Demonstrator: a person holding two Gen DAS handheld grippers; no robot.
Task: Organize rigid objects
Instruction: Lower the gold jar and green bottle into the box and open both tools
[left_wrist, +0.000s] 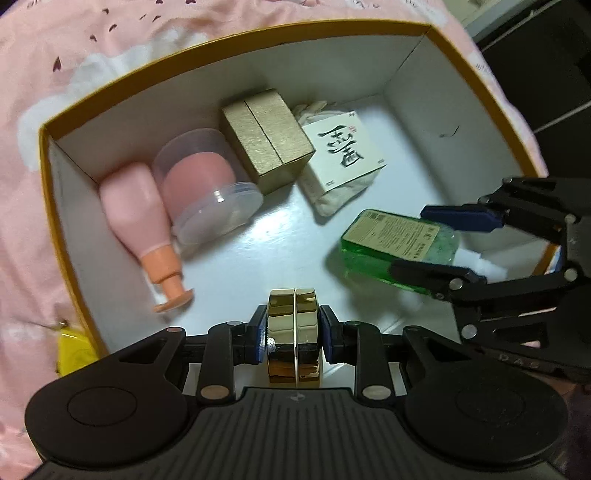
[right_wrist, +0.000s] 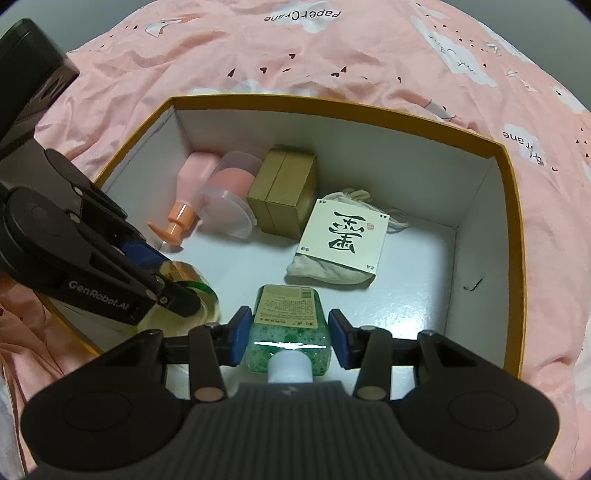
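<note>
An orange-rimmed white box (left_wrist: 236, 40) (right_wrist: 511, 177) lies on a pink bedsheet. My left gripper (left_wrist: 293, 334) is shut on a shiny gold round case (left_wrist: 293, 325), held low over the box's near side; the case also shows in the right wrist view (right_wrist: 184, 273). My right gripper (right_wrist: 290, 334) holds a green bottle (right_wrist: 286, 314) with a white cap; a small gap shows at its right pad. The green bottle (left_wrist: 391, 243) appears at the right in the left wrist view, with the right gripper (left_wrist: 439, 243) around it.
In the box lie a pink pump bottle (left_wrist: 136, 206) (right_wrist: 192, 177), a clear jar with pink contents (left_wrist: 207, 184) (right_wrist: 229, 192), a gold carton (left_wrist: 269, 140) (right_wrist: 284, 192) and a cloth pouch with a calligraphy card (left_wrist: 343, 147) (right_wrist: 343, 240). A yellow object (left_wrist: 74, 350) lies outside.
</note>
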